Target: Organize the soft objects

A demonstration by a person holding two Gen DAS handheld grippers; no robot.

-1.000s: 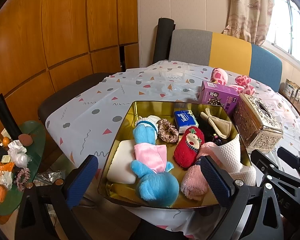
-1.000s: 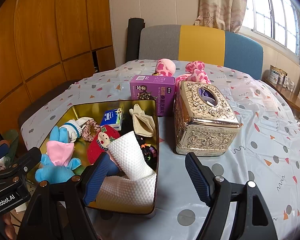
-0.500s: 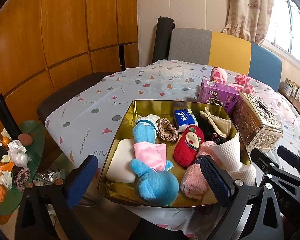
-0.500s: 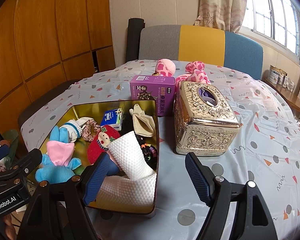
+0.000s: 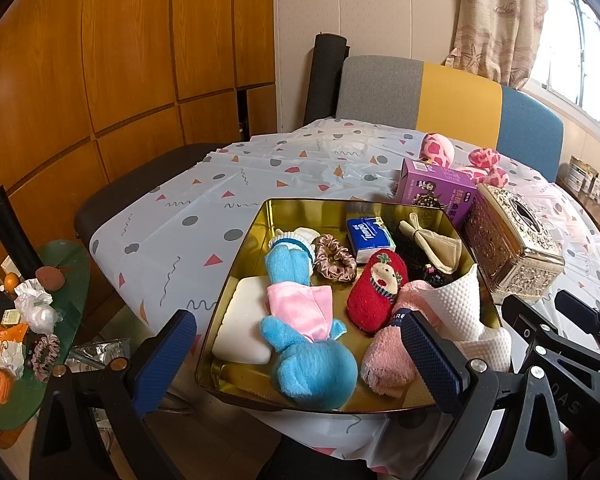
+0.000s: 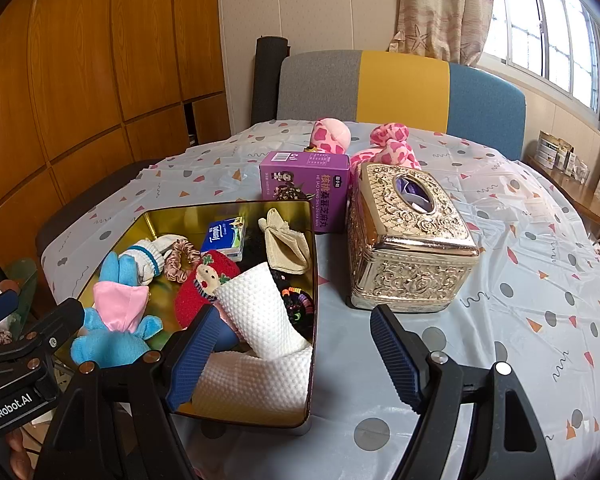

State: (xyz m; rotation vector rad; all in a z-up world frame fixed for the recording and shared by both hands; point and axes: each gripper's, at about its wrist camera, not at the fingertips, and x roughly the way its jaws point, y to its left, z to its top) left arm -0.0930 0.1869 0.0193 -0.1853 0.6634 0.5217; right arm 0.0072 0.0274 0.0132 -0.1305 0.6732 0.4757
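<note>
A gold tin (image 5: 256, 248) holds a blue plush (image 5: 312, 364), a red slipper (image 5: 374, 296) and white dimpled cloth (image 6: 260, 312)

The right gripper (image 6: 290, 354) hangs over the near edge of the worktop (image 6: 520, 300), its jaws wide apart with nothing between them. The gold tray (image 6: 313, 280) holds a blue plush (image 6: 112, 332), a red slipper (image 6: 204, 284), a white towel (image 6: 256, 312), a scrunchie (image 6: 178, 260) and a tissue pack (image 6: 224, 236). Just right of the tray stands an ornate tissue box (image 6: 408, 240), a purple box (image 6: 304, 188) behind it.
</note>
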